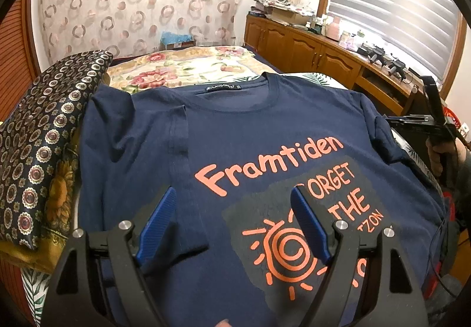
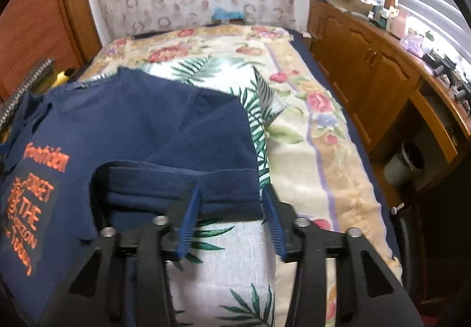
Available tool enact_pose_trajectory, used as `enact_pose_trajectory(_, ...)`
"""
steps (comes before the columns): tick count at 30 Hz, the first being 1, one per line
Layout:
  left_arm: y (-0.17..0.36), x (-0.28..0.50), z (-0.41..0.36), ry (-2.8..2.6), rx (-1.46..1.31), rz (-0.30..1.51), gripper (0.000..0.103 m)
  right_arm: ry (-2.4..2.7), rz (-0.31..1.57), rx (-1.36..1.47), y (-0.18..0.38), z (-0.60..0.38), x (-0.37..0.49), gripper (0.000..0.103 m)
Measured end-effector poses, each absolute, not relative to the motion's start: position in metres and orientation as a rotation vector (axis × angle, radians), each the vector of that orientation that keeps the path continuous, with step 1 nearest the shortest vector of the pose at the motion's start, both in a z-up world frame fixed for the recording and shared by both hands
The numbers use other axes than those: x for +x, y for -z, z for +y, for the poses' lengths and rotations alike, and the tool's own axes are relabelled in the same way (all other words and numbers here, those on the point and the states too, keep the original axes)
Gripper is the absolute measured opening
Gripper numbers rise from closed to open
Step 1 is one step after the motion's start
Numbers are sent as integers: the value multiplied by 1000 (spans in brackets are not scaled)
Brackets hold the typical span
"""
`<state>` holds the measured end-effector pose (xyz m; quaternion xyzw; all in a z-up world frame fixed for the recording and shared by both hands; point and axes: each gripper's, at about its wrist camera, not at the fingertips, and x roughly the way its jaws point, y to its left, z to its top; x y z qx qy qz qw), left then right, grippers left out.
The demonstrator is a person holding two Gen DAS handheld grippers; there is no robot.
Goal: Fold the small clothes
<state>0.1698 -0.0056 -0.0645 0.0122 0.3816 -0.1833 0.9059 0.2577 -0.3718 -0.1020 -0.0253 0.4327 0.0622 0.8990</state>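
Observation:
A navy T-shirt (image 1: 265, 127) with orange "Framtiden" print lies face up on the bed. Its left sleeve (image 1: 179, 150) is folded in over the chest. My left gripper (image 1: 235, 200) is open and empty, hovering just above the shirt's front print. In the right wrist view the shirt (image 2: 141, 133) lies at left. My right gripper (image 2: 231, 190) is open with its blue fingers astride the hem of the right sleeve (image 2: 212, 177), which lies between them. The right gripper also shows at the far right of the left wrist view (image 1: 388, 121).
The shirt rests on a floral and leaf-print bedspread (image 2: 294, 127). A dark patterned pillow (image 1: 44, 144) lies along the bed's left side. Wooden cabinets (image 1: 309, 50) with clutter on top run along the right wall under a blinded window. A bin (image 2: 406, 162) stands under the desk.

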Motion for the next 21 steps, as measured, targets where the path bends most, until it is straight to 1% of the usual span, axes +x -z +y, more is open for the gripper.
enact_pose_trajectory(1, 65, 170, -6, 377, 28, 789, 80, -126, 894, -60, 103, -372, 259, 20)
enact_pose_trajectory(3, 66, 169, -4, 368, 34, 789, 80, -126, 875, -80, 101, -370, 259, 7)
enact_pose_trajectory(4, 66, 169, -3, 366, 34, 789, 80, -110, 866, -91, 98, -369, 259, 5)
enact_pose_trajectory(6, 67, 169, 0, 361, 28, 790, 80, -118, 830, -100, 86, -363, 260, 3)
enact_pose_trajectory(10, 66, 167, 6, 352, 16, 785, 80, -171, 769, -135, 61, -344, 269, 3)
enact_pose_trajectory(18, 65, 164, 12, 322, 10, 790, 80, -359, 693, -330, 31, -252, 298, 3)
enact_pose_trajectory(20, 65, 163, 14, 321, 7, 789, 80, -380, 689, -373, 32, -233, 307, 3)
enact_pose_trajectory(21, 64, 163, 14, 319, 6, 788, 80, -378, 690, -386, 34, -227, 311, 7)
